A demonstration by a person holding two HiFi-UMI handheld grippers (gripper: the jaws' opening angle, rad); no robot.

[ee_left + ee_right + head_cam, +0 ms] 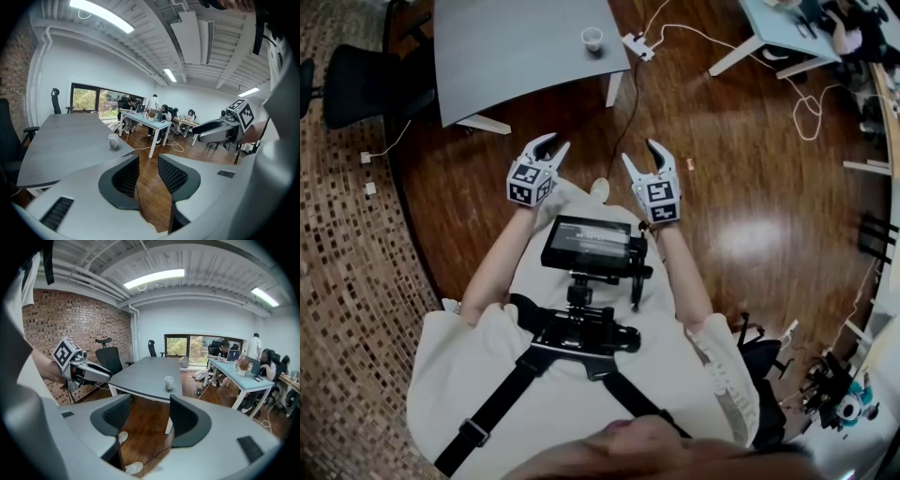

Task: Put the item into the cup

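Observation:
A white paper cup point(592, 37) stands near the right edge of the grey table point(506, 56), far ahead of both grippers. It also shows in the left gripper view as the cup point(113, 140) and in the right gripper view as the cup point(168, 382). My left gripper point(551, 146) and right gripper point(649, 152) hover side by side over the wooden floor, short of the table. Both are open with nothing between the jaws. A small orange thing point(691, 164) lies on the floor right of the right gripper; what it is I cannot tell.
A black office chair point(354, 84) stands left of the table. A white power strip point(638, 46) with cables lies on the floor by the table's right corner. A light blue table point(787, 28) is at the far right, with people seated at it point(161, 115).

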